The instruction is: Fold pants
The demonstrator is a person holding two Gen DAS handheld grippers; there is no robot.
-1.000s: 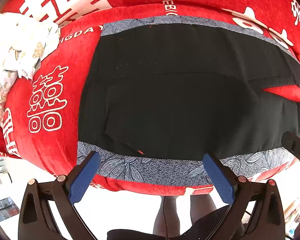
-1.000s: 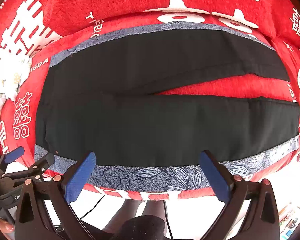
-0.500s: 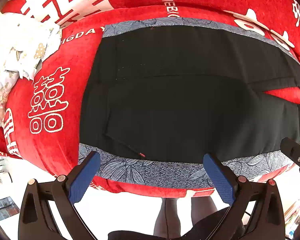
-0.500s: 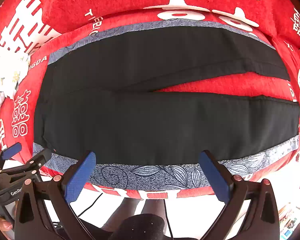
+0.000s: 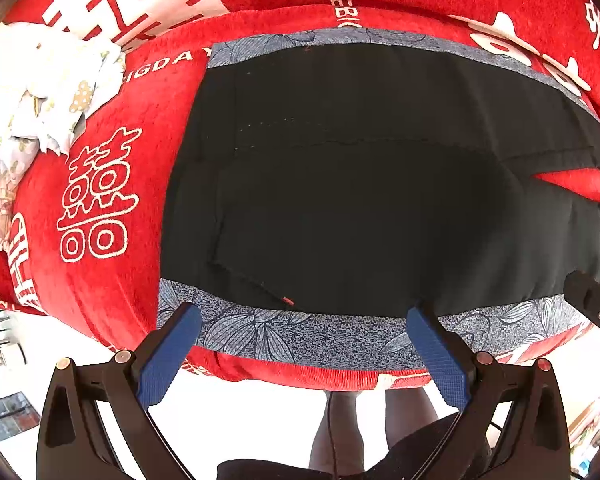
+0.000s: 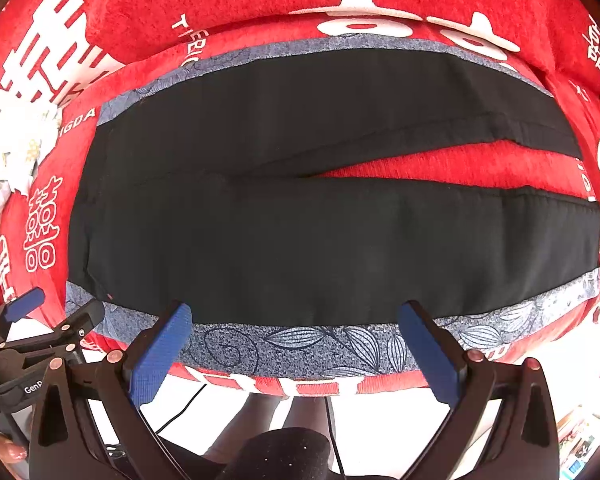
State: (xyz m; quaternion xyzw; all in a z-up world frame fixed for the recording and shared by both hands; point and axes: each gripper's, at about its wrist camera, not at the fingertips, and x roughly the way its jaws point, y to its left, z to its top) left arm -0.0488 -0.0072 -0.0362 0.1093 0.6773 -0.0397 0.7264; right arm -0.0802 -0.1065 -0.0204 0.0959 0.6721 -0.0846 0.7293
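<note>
Both views have crept slightly nearer since a second ago; the flat black fabric pants [image 6: 332, 240] lie spread on the red plush blanket [image 5: 100, 288], long axis running left to right, waistband toward the left gripper [image 5: 300, 344] (legs toward the right gripper [image 6: 296, 344]); both claws gape wide, holding nothing, just short of the near edge.

Red blanket [image 5: 112, 288], pale floor [image 5: 260, 412]
</note>
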